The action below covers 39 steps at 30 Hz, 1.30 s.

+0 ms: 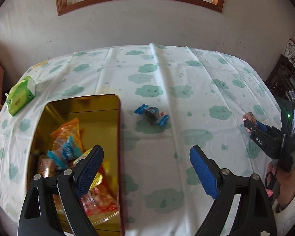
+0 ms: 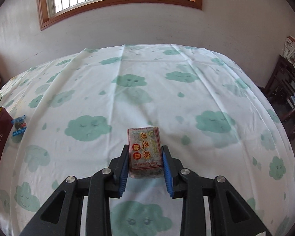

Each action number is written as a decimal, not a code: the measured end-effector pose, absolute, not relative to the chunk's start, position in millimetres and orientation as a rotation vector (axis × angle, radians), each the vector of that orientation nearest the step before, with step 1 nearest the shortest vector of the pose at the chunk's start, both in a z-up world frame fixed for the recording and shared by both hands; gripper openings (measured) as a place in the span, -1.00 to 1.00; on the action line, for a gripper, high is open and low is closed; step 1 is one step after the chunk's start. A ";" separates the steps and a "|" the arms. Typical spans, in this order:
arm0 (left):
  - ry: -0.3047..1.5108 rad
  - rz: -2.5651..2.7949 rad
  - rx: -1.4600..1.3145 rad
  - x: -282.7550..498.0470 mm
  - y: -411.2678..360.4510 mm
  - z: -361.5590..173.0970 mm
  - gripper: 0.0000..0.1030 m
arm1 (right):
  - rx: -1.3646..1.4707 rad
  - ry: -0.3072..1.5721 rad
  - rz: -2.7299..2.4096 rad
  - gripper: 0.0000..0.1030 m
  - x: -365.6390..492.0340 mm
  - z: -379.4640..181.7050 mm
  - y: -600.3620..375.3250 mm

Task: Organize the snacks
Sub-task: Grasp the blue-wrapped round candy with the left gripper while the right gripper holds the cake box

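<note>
The right claw [image 2: 145,163] is closed on a sesame snack packet [image 2: 144,153], gripped by its sides for carrying, while the left claw [image 1: 147,169] is held wide above the bench [image 1: 186,82], the gold tin [image 1: 112,118] of snacks just left of it.

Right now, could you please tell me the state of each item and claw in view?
Left claw: open, empty, above the tin's right edge.
Right claw: shut on the sesame snack block.
Sesame snack block: gripped on both sides.
Tin: open, lidless, partly filled with wrapped snacks.
Blue-wrapped candy: loose on the tablecloth, right of the tin.
Green pack: lying on the tablecloth, left of the tin.
</note>
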State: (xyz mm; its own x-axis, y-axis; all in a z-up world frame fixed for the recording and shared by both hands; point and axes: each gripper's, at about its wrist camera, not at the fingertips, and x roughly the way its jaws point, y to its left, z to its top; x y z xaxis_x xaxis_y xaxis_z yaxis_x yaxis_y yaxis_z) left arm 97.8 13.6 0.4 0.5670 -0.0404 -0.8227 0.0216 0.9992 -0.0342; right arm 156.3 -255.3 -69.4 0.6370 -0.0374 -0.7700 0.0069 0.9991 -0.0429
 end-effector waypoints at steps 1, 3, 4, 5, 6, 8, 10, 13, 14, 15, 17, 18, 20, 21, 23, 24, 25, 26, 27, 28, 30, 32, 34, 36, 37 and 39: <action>0.974 -0.038 -0.021 101.0 10.5 -1.2 0.69 | -0.032 0.880 -0.023 -0.40 156.2 -69.4 -256.0; 0.984 -0.045 -0.023 105.3 7.2 -3.7 0.68 | -0.025 0.880 -0.022 -0.40 156.1 -69.7 -257.8; 0.991 -0.045 -0.022 108.2 5.1 -5.3 0.67 | -0.023 0.881 -0.022 -0.40 156.5 -70.0 -257.1; 1.000 -0.043 -0.020 110.9 3.3 -6.8 0.65 | -0.022 0.881 -0.022 -0.40 156.0 -69.9 -257.0; 1.005 -0.044 -0.021 112.6 2.3 -7.9 0.64 | -0.019 0.881 -0.021 -0.40 156.0 -70.2 -257.4; 1.016 -0.047 -0.030 118.3 -0.4 -10.2 0.63 | -0.013 0.881 -0.016 -0.40 156.4 -70.2 -258.0; 1.030 -0.050 -0.043 124.9 -2.5 -12.3 0.60 | -0.005 0.881 -0.012 -0.40 156.1 -70.2 -259.2; 1.053 -0.046 -0.072 134.3 -3.5 -14.5 0.47 | -0.008 0.881 -0.014 -0.39 156.2 -70.4 -259.5; 1.060 -0.054 -0.091 137.8 -3.4 -15.2 0.40 | -0.010 0.882 -0.014 -0.39 156.3 -70.6 -259.6; 1.067 -0.056 -0.101 140.7 -4.2 -16.0 0.38 | -0.011 0.882 -0.013 -0.38 156.4 -70.8 -259.9; 1.073 -0.048 -0.112 145.3 -4.0 -18.0 0.25 | -0.004 0.882 -0.010 -0.38 156.2 -70.7 -260.1; 1.076 -0.044 -0.114 147.6 -3.9 -19.2 0.21 | -0.001 0.881 -0.009 -0.38 156.0 -70.9 -260.3; 1.088 -0.043 -0.125 152.1 -3.9 -22.7 0.11 | 0.001 0.881 -0.006 -0.37 156.0 -70.9 -260.4; 1.094 -0.048 -0.129 153.4 -4.0 -24.1 0.10 | 0.000 0.881 -0.006 -0.36 155.9 -70.9 -259.8; 1.093 -0.046 -0.126 155.8 -5.5 -26.7 0.10 | -0.007 0.882 -0.009 -0.36 155.9 -71.2 -259.0; 1.090 -0.046 -0.121 156.6 -6.4 -27.7 0.10 | -0.009 0.883 -0.010 -0.36 155.6 -71.0 -258.4; 1.088 -0.046 -0.118 157.6 -6.9 -28.8 0.10 | -0.010 0.883 -0.011 -0.36 155.5 -71.1 -258.4; 1.087 -0.047 -0.121 158.5 -6.8 -29.5 0.10 | -0.010 0.883 -0.010 -0.36 155.5 -70.9 -258.4; 1.087 -0.046 -0.125 159.9 -6.5 -30.8 0.10 | -0.006 0.883 -0.009 -0.36 155.6 -70.8 -258.2; 1.088 -0.039 -0.127 161.9 -5.8 -32.5 0.10 | -0.005 0.882 -0.008 -0.36 155.8 -70.7 -258.0; 1.088 -0.022 -0.131 165.9 -3.9 -35.1 0.10 | -0.003 0.882 -0.006 -0.35 156.1 -70.4 -258.5; 1.079 -0.014 -0.139 169.8 -2.3 -36.9 0.10 | -0.004 0.883 -0.006 -0.35 156.1 -70.4 -258.3; 1.079 -0.004 -0.134 174.7 -2.5 -39.3 0.10 | -0.004 0.883 -0.006 -0.34 156.1 -70.2 -258.6; 1.083 0.000 -0.122 179.6 -4.8 -42.4 0.10 | 0.000 0.882 -0.005 -0.34 155.9 -70.3 -258.6; 1.082 0.006 -0.114 182.7 -5.5 -43.7 0.10 | 0.004 0.882 -0.004 -0.34 155.6 -70.4 -258.8; 1.078 0.024 -0.101 187.6 -5.6 -46.0 0.10 | 0.010 0.881 0.000 -0.34 155.6 -70.4 -259.1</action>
State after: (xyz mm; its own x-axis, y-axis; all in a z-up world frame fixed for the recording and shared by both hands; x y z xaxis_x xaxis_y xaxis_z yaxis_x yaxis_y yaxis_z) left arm 187.6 -5.6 -46.0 0.4737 -0.0302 -0.8802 -0.0688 0.9951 -0.0712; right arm 155.6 -259.1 -70.4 0.6360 0.0040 -0.7717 0.0044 1.0000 0.0088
